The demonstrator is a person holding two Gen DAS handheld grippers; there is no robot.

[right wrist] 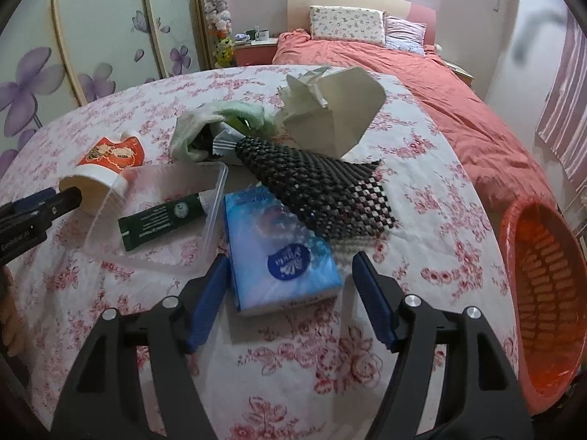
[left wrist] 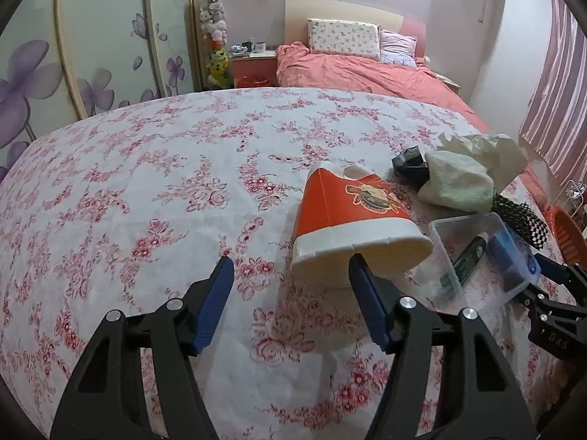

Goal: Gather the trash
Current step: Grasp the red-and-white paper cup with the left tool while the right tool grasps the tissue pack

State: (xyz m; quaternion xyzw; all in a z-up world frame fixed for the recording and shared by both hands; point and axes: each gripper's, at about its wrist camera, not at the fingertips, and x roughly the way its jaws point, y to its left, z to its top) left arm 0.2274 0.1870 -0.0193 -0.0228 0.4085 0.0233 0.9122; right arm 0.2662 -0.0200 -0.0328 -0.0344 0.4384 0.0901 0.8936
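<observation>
A red paper cup (left wrist: 352, 216) lies on its side on the floral tablecloth, mouth toward me; it also shows in the right wrist view (right wrist: 106, 163). My left gripper (left wrist: 291, 264) is open, its right finger at the cup's rim. My right gripper (right wrist: 290, 266) is open around a blue tissue pack (right wrist: 279, 249). Beside it lie a clear plastic box (right wrist: 157, 212) holding a dark green tube (right wrist: 161, 220), a black mesh mat (right wrist: 323, 183), a pale green bag (right wrist: 220, 124) and crumpled white paper (right wrist: 330, 110).
An orange basket (right wrist: 543, 293) stands beside the table at the right. The floral tablecloth (left wrist: 146, 183) covers the table. A bed with a pink cover (left wrist: 367, 69) lies behind, a wardrobe at the left.
</observation>
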